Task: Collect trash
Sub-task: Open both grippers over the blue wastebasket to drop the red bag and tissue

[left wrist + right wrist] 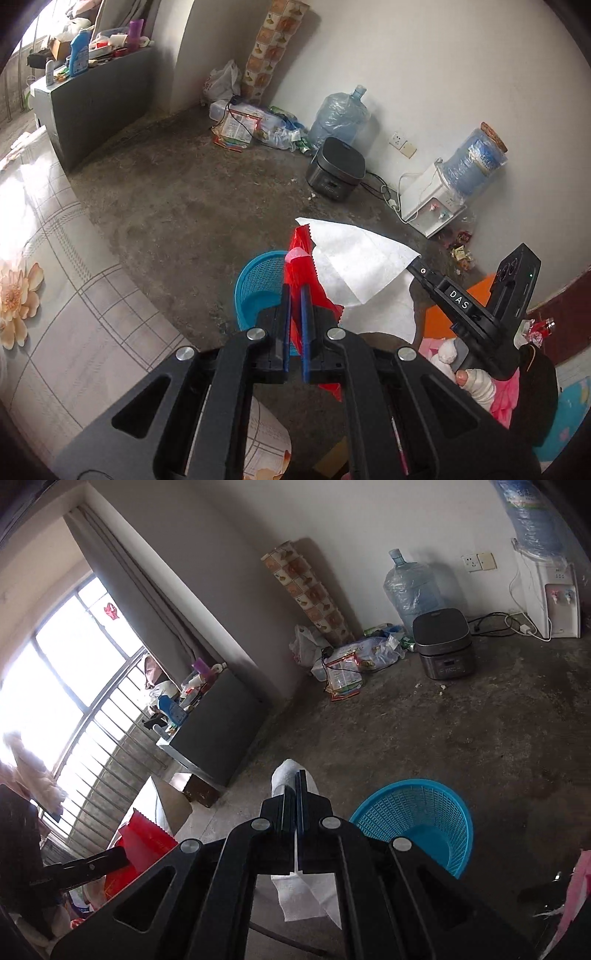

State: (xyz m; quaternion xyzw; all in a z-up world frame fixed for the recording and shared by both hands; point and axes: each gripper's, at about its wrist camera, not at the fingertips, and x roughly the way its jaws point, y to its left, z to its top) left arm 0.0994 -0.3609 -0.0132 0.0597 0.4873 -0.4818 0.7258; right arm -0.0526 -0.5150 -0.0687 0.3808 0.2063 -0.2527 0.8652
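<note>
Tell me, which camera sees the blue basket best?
The right wrist view: the blue basket shows its open mouth and mesh wall, only its near edge hidden by the right gripper. In the left wrist view, the left gripper and red wrapper cover half.

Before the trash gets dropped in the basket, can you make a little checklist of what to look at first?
1. Left hand-held gripper clamped on the red plastic wrapper: ok.
2. Right hand-held gripper clamped on the white paper towel: ok.
3. Blue mesh basket upright, mouth open: ok.
4. Basket has room: ok, it looks empty inside.
5. Both pieces over the basket mouth: not ok for the towel, which hangs to one side in the right wrist view; cannot tell for the wrapper.
6. More trash left: not ok, candy wrappers lie near the water dispenser.
</note>
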